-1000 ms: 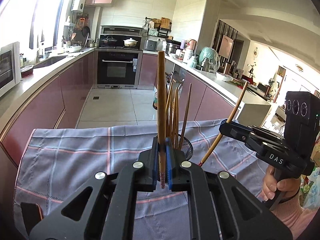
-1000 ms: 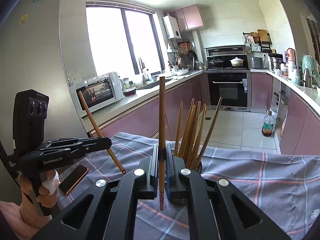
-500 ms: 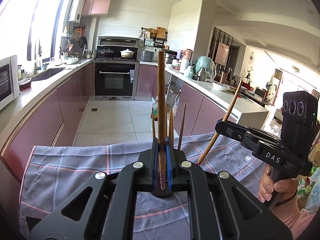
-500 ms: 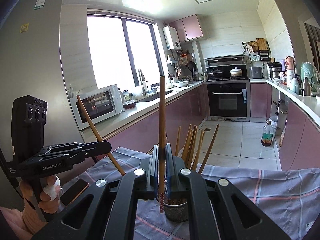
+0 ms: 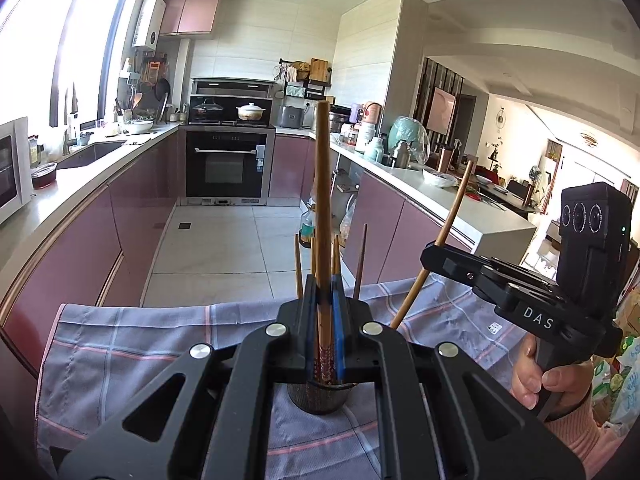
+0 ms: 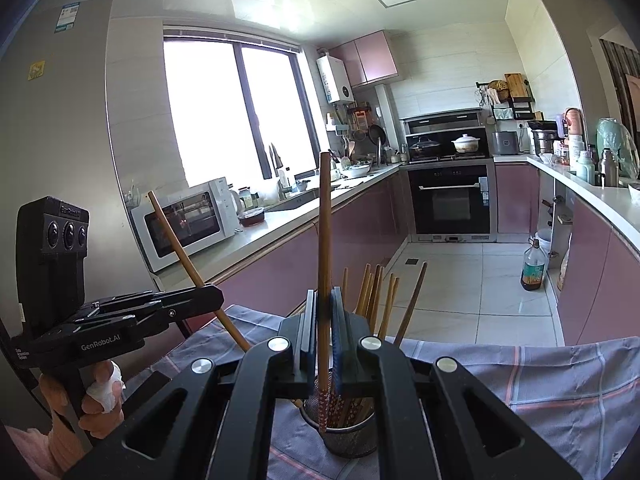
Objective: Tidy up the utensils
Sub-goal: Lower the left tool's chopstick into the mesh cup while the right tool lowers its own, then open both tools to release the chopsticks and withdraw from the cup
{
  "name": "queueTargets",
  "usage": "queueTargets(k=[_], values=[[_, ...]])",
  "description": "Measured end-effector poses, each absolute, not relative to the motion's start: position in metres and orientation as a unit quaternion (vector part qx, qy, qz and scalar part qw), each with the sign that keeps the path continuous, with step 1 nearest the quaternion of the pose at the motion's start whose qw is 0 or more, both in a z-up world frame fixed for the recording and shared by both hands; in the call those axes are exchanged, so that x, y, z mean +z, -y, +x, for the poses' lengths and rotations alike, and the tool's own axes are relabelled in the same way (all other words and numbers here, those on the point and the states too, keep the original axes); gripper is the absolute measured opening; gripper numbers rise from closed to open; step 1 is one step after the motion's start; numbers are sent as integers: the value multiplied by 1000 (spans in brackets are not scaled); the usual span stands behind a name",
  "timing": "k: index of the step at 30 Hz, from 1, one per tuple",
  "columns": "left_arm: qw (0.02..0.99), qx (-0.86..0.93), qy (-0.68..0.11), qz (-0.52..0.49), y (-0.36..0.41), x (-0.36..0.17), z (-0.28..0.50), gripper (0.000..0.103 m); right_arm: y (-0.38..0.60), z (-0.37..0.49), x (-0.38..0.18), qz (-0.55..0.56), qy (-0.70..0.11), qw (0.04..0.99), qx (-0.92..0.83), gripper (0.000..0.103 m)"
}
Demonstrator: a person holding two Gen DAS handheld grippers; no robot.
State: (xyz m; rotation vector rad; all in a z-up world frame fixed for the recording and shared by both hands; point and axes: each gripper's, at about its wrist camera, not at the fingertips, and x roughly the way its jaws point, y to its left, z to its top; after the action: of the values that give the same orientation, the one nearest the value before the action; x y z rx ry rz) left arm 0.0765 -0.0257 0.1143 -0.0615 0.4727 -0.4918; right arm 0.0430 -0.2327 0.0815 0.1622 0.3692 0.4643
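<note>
1. Left gripper (image 5: 323, 332): its jaws are clamped on one wooden chopstick (image 5: 322, 208), held nearly upright, with the patterned lower end reaching the mouth of the mesh holder (image 5: 320, 398) at 6 o'clock in the left wrist view.
2. Right gripper (image 6: 322, 334): its jaws pinch a second chopstick (image 6: 324, 240), also near vertical. The patterned tip already sits inside the holder (image 6: 352, 438), among the chopsticks already stored (image 6: 374, 292), which fan out toward 1 o'clock.
3. The holder stands on the checked cloth (image 5: 132, 344) that covers the bench, near its far edge.
4. Judged step: dropping both sticks into the holder. Keep each stick vertical and lower until the tip is well below the rim before parting the jaws, so it cannot tip outward.
5. Release one side first. Two grippers crowd the same small opening, and a knock could tilt the light holder on the soft cloth.
6. Aim for the free side of the mouth, around 9 o'clock in the right wrist view, away from the leaning sticks.
7. Lift straight up after release, so the pads do not drag the stick out again.
</note>
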Motion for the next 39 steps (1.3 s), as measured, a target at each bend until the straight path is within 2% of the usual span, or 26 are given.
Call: queueTargets(k=[17, 39], values=[[936, -239, -259, -28, 37, 103, 103, 8, 230, 72, 71, 86, -202, 954, 204, 5], [912, -235, -335, 38, 69, 71, 128, 8, 217, 98, 36, 79, -283, 933, 209, 6]])
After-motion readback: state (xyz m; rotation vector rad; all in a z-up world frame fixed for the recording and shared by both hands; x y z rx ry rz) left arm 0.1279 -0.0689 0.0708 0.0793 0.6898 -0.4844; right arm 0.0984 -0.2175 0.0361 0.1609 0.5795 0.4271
